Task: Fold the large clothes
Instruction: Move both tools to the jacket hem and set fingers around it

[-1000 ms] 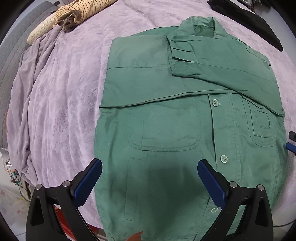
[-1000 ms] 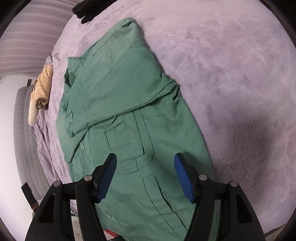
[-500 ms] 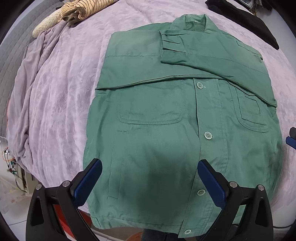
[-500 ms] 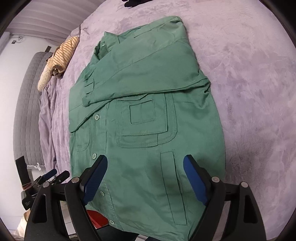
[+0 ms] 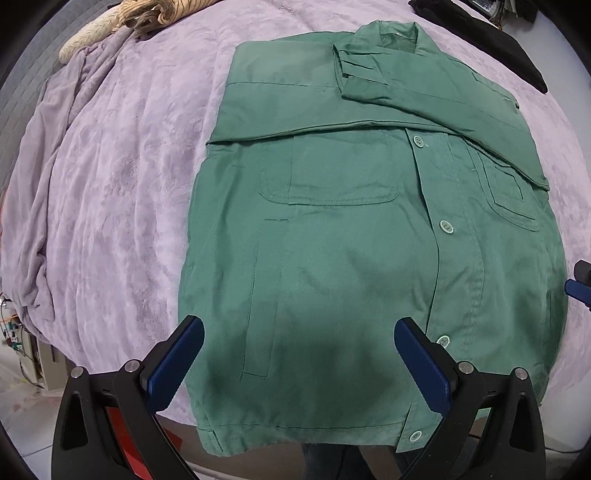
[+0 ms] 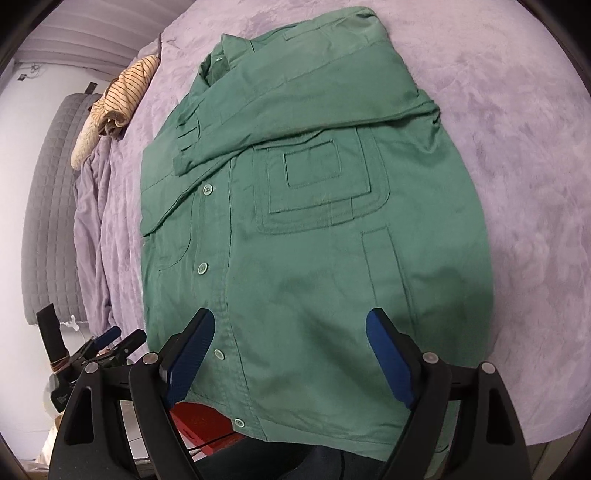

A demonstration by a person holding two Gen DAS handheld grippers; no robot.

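Note:
A green button-up jacket (image 5: 351, 236) lies flat on the purple blanket (image 5: 110, 184), front up, both sleeves folded across the chest below the collar. It also shows in the right wrist view (image 6: 314, 240). My left gripper (image 5: 299, 362) is open and empty, hovering over the hem's left half. My right gripper (image 6: 291, 354) is open and empty, hovering over the hem's right half. The right gripper's tip shows at the right edge of the left wrist view (image 5: 580, 284). The left gripper shows at the lower left of the right wrist view (image 6: 110, 343).
A striped yellow garment (image 5: 147, 14) lies bunched at the far left corner of the bed. A black garment (image 5: 498, 44) lies at the far right. A grey padded headboard (image 6: 48, 206) stands on the left. A red object (image 6: 199, 421) lies below the bed's near edge.
Both grippers have pulled back toward the jacket's hem, so more of the lower jacket and the bed edge is in view. Both stay open. The jacket has not moved.

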